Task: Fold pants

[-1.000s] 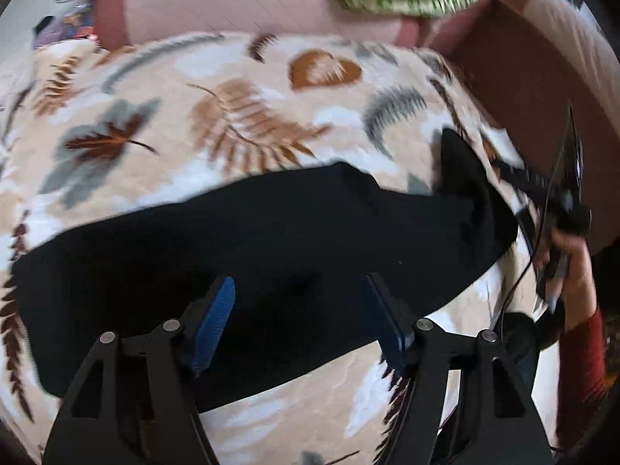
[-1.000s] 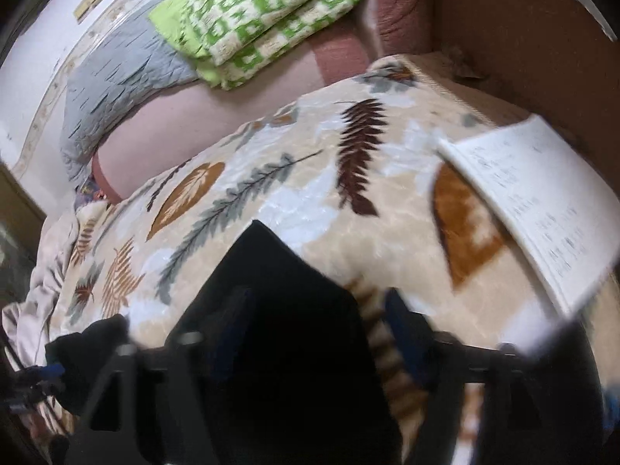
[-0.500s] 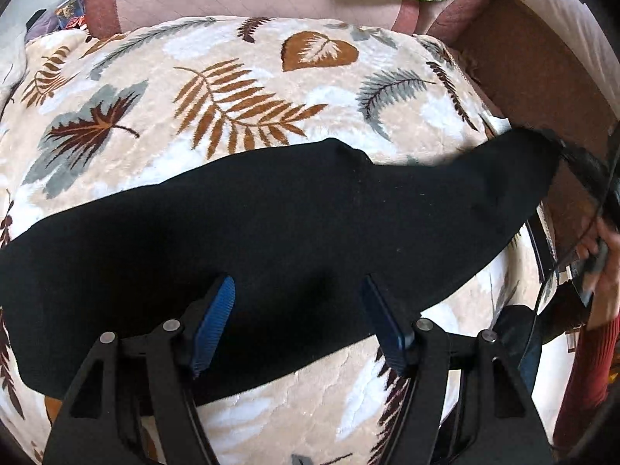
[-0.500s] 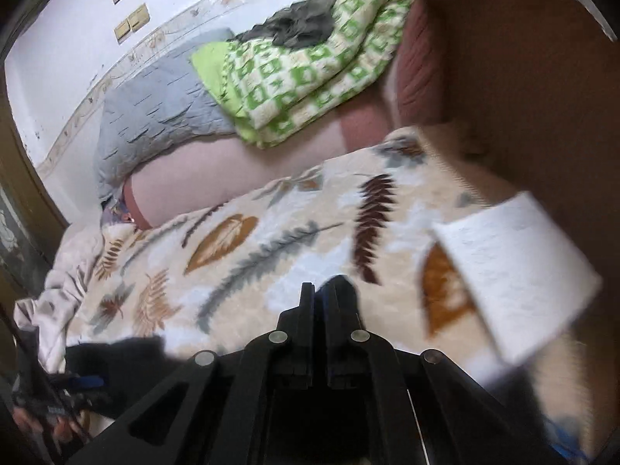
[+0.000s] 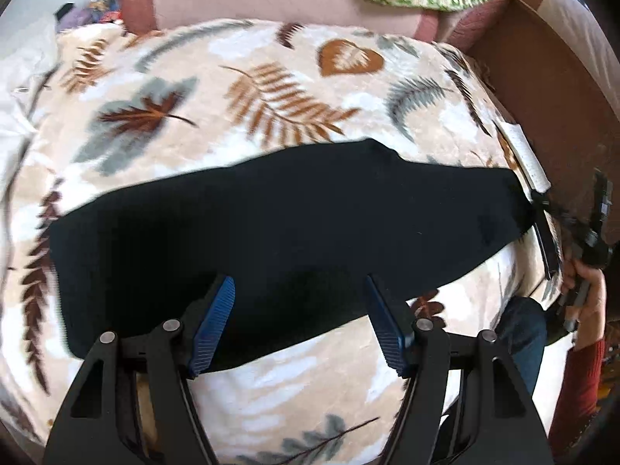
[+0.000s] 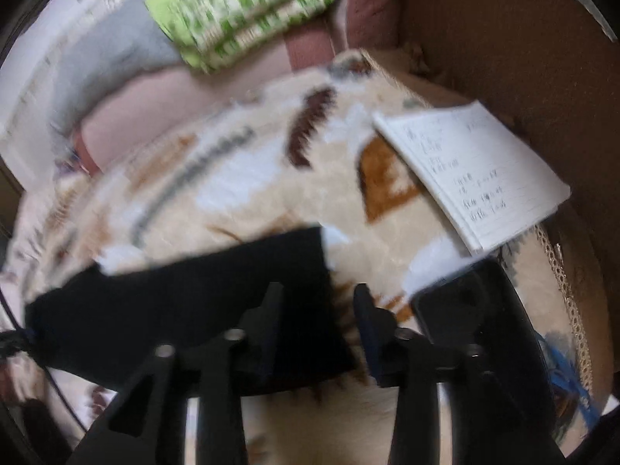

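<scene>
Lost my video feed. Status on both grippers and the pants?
Left gripper open, nothing held. Right gripper just opening, nothing between its jaws. Black pants flat on leaf-print blanket. Notebook beside pants' end.

Leaf-print blanket (image 5: pixel 271 89) on bed, brown board (image 6: pixel 503 38) alongside

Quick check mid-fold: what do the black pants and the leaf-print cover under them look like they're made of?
Black pants: soft matte fabric, probably a knit or fleece; it lies limp and flat with no sheen, and the weave is too dark to read. Leaf-print cover: plush, quilted-looking blanket with a slight sheen; it shows puffy stitched contours and a fuzzy nap. Exact fibres cannot be told.
</scene>
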